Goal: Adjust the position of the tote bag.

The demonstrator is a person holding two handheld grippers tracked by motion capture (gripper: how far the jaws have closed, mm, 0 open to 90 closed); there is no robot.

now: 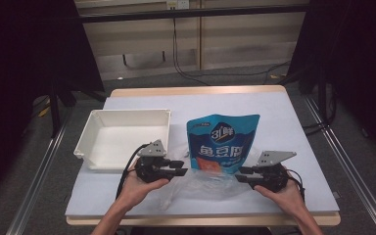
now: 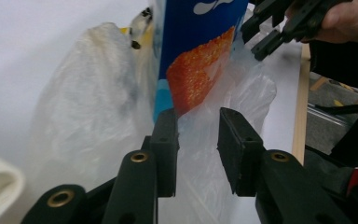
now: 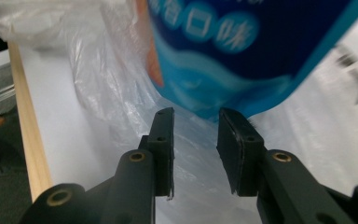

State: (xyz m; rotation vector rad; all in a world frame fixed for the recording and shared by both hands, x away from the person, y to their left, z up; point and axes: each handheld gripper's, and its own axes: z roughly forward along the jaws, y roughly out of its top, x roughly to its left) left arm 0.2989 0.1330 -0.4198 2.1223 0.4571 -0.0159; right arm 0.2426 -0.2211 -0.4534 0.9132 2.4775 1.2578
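The left gripper and right gripper both stand parted, clear plastic bag film lying loose between their jaws; the blue snack pouch stands upright between them, just ahead

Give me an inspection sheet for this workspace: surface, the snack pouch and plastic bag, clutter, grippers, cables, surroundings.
Surface: pale sheet on a wood-edged table, flat and clean.
Job's things: blue snack pouch standing upright with its base in the clear plastic bag, which lies crumpled toward the near edge.
Clutter: white tray at the left, nothing seen inside it.
Grippers: left gripper and right gripper flank the bag's mouth; in each gripper view the jaws stand apart with bag film between them, pads not pressing.
Cables: gripper cable trailing from the left gripper; floor cables behind the table.
Surroundings: dark curtains, metal rails beside the table.
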